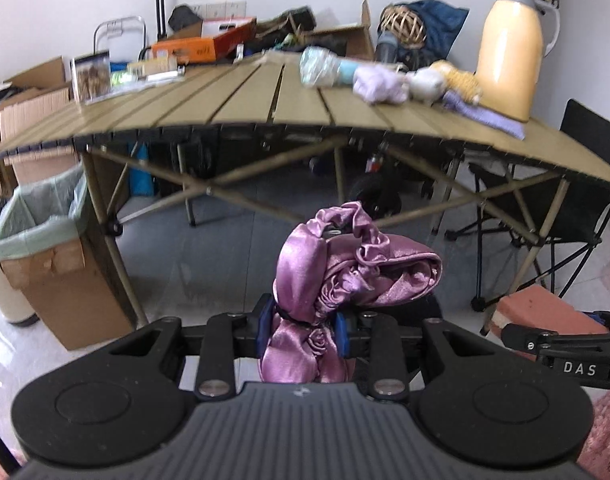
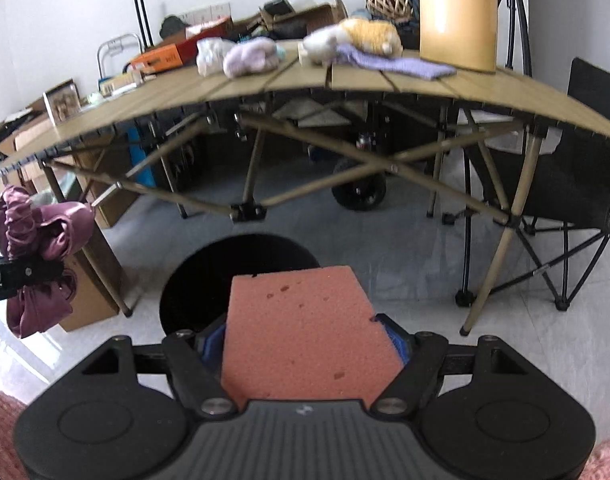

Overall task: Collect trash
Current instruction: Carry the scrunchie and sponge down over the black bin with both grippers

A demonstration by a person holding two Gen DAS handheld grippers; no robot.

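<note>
Left claw (image 1: pixel 303 334): clamped tight on a bunched purple satin cloth (image 1: pixel 345 268), which spills above and below the blue pads and hangs clear of the floor. Right claw (image 2: pixel 305 344): jaws standing wide, gripping a pink sponge (image 2: pixel 305 332) block between the blue pads; a round black object (image 2: pixel 209 276), possibly a bin or stool, lies just beyond it on the floor, nature unclear. Both items thus picked up, neither yet deposited. Lined box (image 1: pixel 45 248): cardboard, fitted with a pale green bag, standing on the floor at the table's left leg; likely the trash receptacle, its contents hidden from here. Folding table (image 1: pixel 245 108): slatted, tan, still carrying several loose pieces toward the right end, namely a crumpled clear wrapper (image 1: pixel 317 66), a lilac soft bundle (image 1: pixel 379 84), a white and yellow plush (image 1: pixel 445 78) lying on a lavender cloth (image 1: pixel 485 114), beside a tall yellow jug (image 1: pixel 509 48). Left end: a photo frame (image 1: pixel 91 76) and small packets. Judgement: task partway; two items in hand awaiting the bin, table pieces remaining to be sorted, and which count as trash cannot be told.
</note>
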